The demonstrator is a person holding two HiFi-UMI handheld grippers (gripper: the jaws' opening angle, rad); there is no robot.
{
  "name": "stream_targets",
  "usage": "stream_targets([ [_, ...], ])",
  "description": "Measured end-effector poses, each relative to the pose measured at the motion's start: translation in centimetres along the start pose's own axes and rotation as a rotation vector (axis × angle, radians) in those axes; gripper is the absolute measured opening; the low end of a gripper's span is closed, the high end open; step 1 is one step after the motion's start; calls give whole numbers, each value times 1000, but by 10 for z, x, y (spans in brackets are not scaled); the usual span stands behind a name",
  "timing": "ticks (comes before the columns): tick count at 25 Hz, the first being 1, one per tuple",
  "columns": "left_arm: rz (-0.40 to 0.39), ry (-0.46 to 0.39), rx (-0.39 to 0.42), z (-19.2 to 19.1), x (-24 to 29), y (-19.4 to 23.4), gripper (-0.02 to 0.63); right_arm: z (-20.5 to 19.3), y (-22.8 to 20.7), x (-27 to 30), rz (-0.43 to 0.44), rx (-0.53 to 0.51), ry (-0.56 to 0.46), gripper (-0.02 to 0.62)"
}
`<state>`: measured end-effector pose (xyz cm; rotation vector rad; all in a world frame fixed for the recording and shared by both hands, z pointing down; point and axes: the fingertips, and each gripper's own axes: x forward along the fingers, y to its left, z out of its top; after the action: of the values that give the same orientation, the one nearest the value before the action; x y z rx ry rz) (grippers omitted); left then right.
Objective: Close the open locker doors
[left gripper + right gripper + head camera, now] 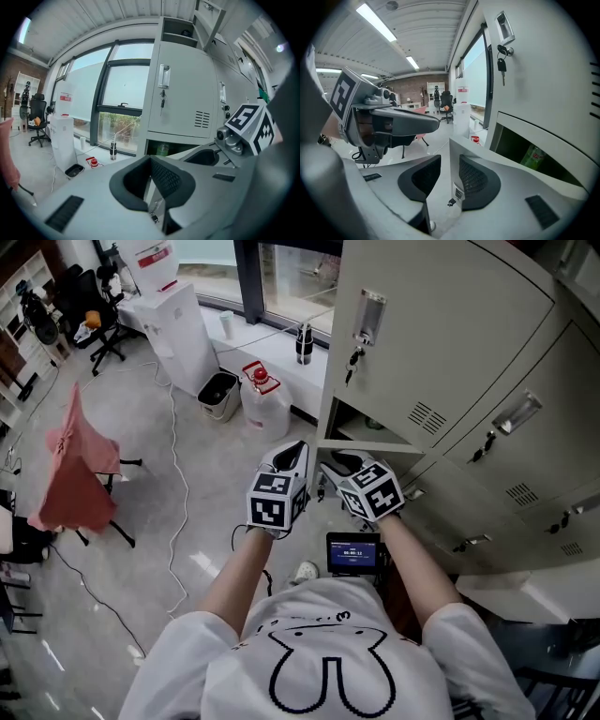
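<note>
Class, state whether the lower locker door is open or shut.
Open: the door stands out edge-on, and a green bottle shows in the compartment.

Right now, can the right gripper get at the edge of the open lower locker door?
Probably yes. The locker door's edge stands between the parted jaws of the right gripper, close against one pad, with nothing else in the way.
</note>
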<state>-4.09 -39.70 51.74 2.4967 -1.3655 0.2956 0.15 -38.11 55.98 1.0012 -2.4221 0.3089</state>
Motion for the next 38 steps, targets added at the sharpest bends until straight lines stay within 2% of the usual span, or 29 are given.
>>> stream_targets([
  [19, -72, 27, 34, 15, 62, 21, 15, 20, -64, 32, -70, 35, 0, 110],
  [28, -125, 29, 80, 24, 76, 13, 15, 17, -92, 38, -111, 91, 2, 110],
  [35, -189, 34, 116, 22, 77, 6, 15, 12, -105, 38, -188, 64, 45, 103],
  [38, -226, 40, 130, 22, 75, 3, 15, 11, -107, 38, -220, 118, 44, 103],
])
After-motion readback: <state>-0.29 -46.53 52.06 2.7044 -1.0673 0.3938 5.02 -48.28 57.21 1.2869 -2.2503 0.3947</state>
